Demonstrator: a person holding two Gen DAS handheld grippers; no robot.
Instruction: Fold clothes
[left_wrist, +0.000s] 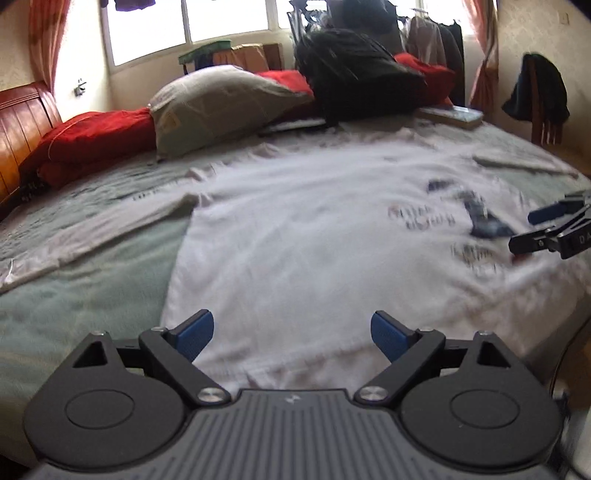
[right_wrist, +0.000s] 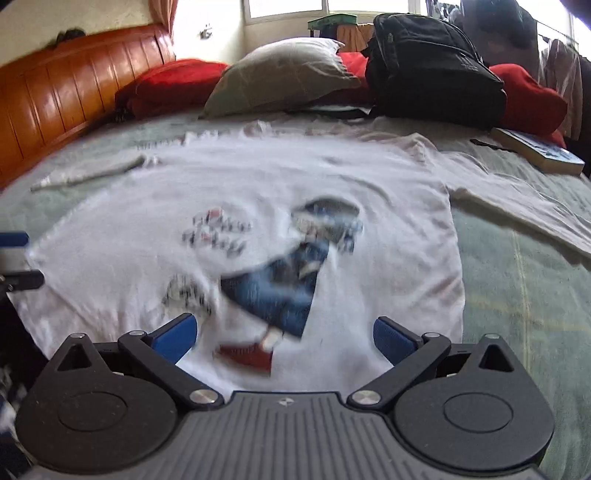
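I have the white shirt (right_wrist: 258, 184) spread flat on the bed (right_wrist: 524, 280), print side up and sleeves out to the sides, so I judge it is laid ready for the first fold. My left claw (left_wrist: 291, 334) and right claw (right_wrist: 284, 338) both hang above its near hem with jaws wide apart and nothing between them. The right view shows the whole print; the left view shows the left sleeve (left_wrist: 92, 229) and the other claw from the side.

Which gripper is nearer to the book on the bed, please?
Right. The right gripper hangs over the shirt's print, towards the book; the left gripper is further away.
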